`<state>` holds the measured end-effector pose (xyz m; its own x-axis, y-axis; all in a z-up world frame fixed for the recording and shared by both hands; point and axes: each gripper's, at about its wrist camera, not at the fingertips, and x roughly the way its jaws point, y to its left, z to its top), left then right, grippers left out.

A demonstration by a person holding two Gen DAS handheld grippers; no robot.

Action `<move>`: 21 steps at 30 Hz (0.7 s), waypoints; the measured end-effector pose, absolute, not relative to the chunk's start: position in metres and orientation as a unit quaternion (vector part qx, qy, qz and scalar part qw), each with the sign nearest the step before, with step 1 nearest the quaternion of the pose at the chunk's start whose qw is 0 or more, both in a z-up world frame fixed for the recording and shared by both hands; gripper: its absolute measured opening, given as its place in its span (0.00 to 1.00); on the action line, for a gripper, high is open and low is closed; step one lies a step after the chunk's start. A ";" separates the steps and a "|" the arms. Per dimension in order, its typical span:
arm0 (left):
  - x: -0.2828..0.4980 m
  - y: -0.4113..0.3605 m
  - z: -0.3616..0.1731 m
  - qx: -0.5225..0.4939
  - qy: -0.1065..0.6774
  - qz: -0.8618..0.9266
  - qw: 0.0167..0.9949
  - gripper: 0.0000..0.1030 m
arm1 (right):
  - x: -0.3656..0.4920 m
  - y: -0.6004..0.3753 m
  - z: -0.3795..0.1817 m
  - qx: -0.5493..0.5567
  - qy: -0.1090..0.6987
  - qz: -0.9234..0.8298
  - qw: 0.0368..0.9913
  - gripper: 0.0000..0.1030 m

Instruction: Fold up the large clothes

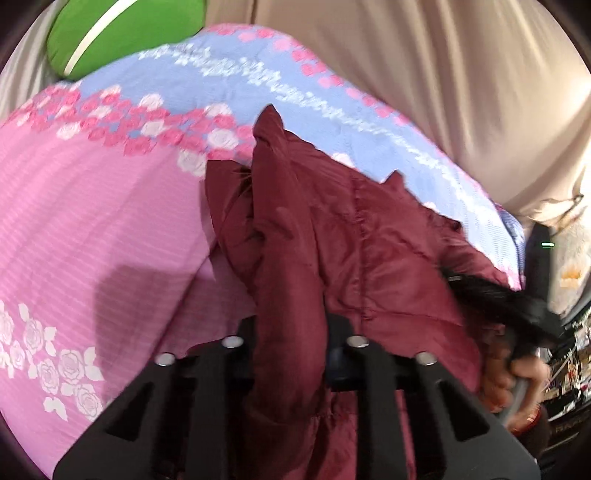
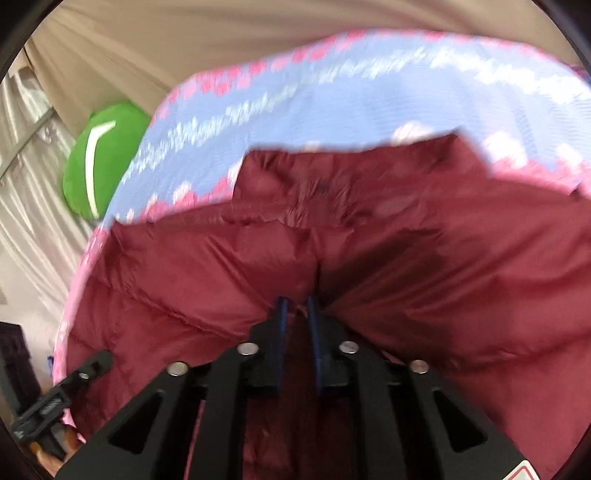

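A maroon puffer jacket [image 1: 369,240] lies crumpled on a bed with a pink and blue floral cover [image 1: 92,221]. My left gripper [image 1: 291,325] is shut on a thick fold of the jacket, which bulges up between its black fingers. In the right wrist view the jacket [image 2: 406,258] fills the lower half of the picture. My right gripper [image 2: 297,306] is shut on a pinch of its fabric between the blue pads [image 2: 282,317]. At the jacket's right edge the right gripper [image 1: 517,306] shows blurred, with a hand [image 1: 506,376] on its handle. The left gripper [image 2: 62,398] appears at the bottom left.
A green cushion [image 1: 122,33] with a white stripe lies at the far end of the bed [image 2: 295,103]. Beige curtains [image 1: 443,92] hang behind the bed. Dark cluttered objects [image 1: 569,350] stand past the bed's right edge.
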<state>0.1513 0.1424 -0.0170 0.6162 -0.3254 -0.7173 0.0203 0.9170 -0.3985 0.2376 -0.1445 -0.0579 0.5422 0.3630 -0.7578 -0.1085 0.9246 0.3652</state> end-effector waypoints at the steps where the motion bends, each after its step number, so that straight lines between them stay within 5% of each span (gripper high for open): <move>1: 0.149 0.141 -0.010 -0.177 0.420 -0.104 0.884 0.11 | 0.238 -0.138 -0.059 0.121 0.454 0.135 0.872 0.10; 12: 0.131 0.028 0.089 -0.100 0.314 -0.234 0.915 0.09 | 0.236 -0.144 -0.055 0.115 0.467 0.163 0.861 0.08; 21: 0.120 -0.029 0.105 -0.065 0.301 -0.286 0.907 0.09 | 0.129 -0.300 0.000 0.140 0.390 0.016 0.910 0.12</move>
<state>0.1199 -0.0287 0.1054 0.6554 -0.5581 -0.5090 0.4796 0.8280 -0.2905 0.1286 -0.3003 -0.0004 0.6958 0.1392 -0.7046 0.0792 0.9602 0.2679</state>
